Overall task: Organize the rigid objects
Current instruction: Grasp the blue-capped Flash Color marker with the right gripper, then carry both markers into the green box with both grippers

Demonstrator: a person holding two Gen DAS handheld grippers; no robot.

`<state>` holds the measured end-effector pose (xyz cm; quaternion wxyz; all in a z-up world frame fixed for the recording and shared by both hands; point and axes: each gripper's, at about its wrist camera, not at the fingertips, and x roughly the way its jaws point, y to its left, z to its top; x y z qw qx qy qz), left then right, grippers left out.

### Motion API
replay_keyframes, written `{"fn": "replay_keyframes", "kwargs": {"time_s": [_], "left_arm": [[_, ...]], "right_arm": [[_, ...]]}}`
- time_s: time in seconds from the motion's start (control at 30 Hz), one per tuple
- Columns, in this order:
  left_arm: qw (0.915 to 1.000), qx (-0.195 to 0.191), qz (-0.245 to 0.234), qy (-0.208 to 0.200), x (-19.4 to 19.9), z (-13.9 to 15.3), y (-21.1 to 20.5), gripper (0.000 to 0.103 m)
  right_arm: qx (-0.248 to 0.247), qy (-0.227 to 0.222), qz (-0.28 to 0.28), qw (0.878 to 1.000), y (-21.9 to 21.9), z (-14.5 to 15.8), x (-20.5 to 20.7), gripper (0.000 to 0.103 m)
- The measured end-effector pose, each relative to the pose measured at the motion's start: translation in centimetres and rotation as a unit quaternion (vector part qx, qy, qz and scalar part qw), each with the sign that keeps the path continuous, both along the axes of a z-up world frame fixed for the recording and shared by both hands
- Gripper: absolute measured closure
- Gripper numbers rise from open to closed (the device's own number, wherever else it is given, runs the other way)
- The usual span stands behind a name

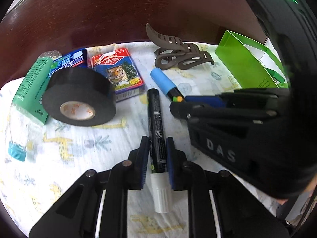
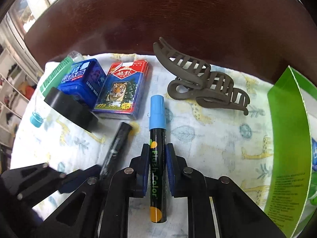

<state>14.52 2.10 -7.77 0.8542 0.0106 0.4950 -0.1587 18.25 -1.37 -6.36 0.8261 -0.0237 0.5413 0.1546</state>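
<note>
My left gripper (image 1: 156, 144) is shut on a black marker with a white cap (image 1: 156, 130), which lies along the fingers over the patterned cloth (image 1: 79, 158). My right gripper (image 2: 157, 150) is shut on a black marker with a blue cap (image 2: 156, 138); it also shows in the left wrist view (image 1: 166, 83), with the right gripper (image 1: 178, 107) coming in from the right. The white-capped marker (image 2: 116, 146) and the left gripper (image 2: 85, 174) show at lower left in the right wrist view.
A black tape roll (image 1: 79, 99), a tiger card box (image 1: 120, 71), a blue tin (image 2: 87, 79) and a green box (image 1: 31, 87) lie to the left. A brown hair claw (image 2: 206, 81) lies at the back. An open green carton (image 2: 287, 148) stands at right. Dark wooden table (image 2: 158, 19) beyond.
</note>
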Motion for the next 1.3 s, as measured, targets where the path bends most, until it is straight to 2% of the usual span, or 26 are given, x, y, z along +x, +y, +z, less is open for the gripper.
{"fn": "replay_keyframes", "kwargs": {"time_s": [0.17,0.23,0.5,0.67,0.93,1.1,1.3], "left_arm": [[0.9999,-0.014,0.009,0.001,0.0,0.3,0.2,0.089],[0.9997,-0.017,0.014,-0.004,-0.3,0.9,0.4,0.089],[0.9986,-0.021,0.003,-0.049,-1.5,5.0,-1.3,0.089],[0.9957,-0.019,-0.03,-0.085,-1.4,8.0,-5.0,0.089],[0.9892,-0.011,-0.097,-0.11,0.2,10.8,-12.6,0.089],[0.9875,-0.021,-0.122,-0.098,1.6,11.4,-17.2,0.089],[0.9867,-0.003,-0.139,-0.084,3.1,10.7,-22.4,0.089]], "right_arm": [[0.024,0.003,0.002,1.0,-1.7,0.4,-0.6,0.085],[0.034,-0.005,0.002,0.999,-3.8,1.5,-1.4,0.085],[0.071,-0.055,-0.009,0.996,-7.9,5.8,-3.4,0.085],[0.092,-0.096,-0.044,0.99,-11.8,8.6,-4.2,0.085],[0.109,-0.138,-0.123,0.977,-19.8,11.7,-4.8,0.085],[0.11,-0.142,-0.172,0.969,-24.7,12.0,-4.6,0.085],[0.124,-0.129,-0.216,0.96,-29.6,10.6,-4.8,0.085]]}}
